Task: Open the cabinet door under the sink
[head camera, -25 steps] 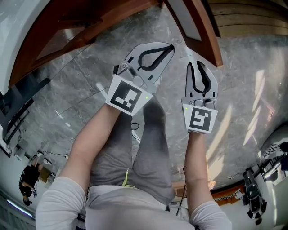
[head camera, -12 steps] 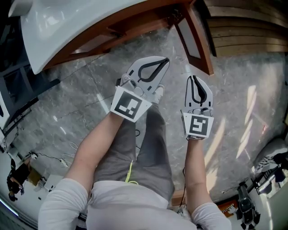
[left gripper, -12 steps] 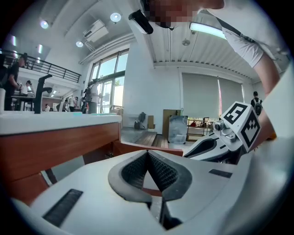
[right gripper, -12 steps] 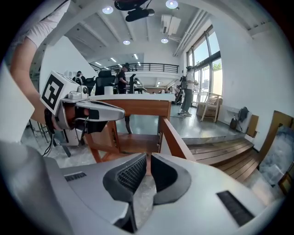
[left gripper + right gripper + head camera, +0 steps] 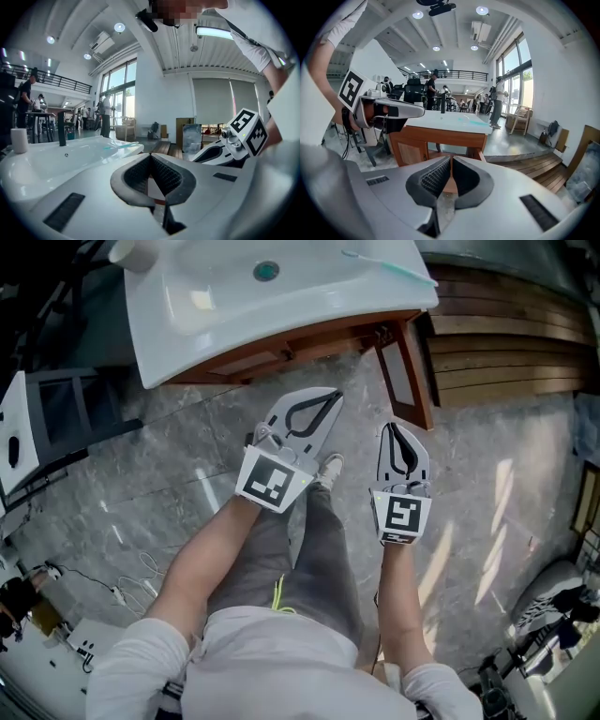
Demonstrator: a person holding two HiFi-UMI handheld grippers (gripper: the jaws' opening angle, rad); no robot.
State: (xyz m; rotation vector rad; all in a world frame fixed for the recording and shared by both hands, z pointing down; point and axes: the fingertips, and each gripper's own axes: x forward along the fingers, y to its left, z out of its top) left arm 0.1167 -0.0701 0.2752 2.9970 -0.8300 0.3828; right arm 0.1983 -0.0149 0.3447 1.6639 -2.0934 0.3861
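The white sink (image 5: 281, 306) tops a brown wooden cabinet (image 5: 281, 352). The cabinet door (image 5: 406, 381) at its right end stands swung out over the floor. My left gripper (image 5: 328, 399) is shut on nothing, a short way in front of the cabinet. My right gripper (image 5: 395, 429) is shut too, just below the free edge of the open door and not touching it. The left gripper view looks over the sink basin (image 5: 70, 157), with its jaws (image 5: 151, 158) meeting. In the right gripper view the cabinet (image 5: 440, 138) lies ahead of the closed jaws (image 5: 451, 161).
Grey marble floor (image 5: 487, 474) lies all round. Wooden steps (image 5: 497, 334) rise at the right of the cabinet. A dark metal stand (image 5: 66, 418) sits at the left, with cables (image 5: 131, 587) on the floor. A cup (image 5: 131, 251) and a toothbrush (image 5: 394, 268) rest on the sink.
The head view has risen and pulled back, so the whole sink now shows. Both grippers have drawn away from the cabinet, still shut. The door stays swung out.
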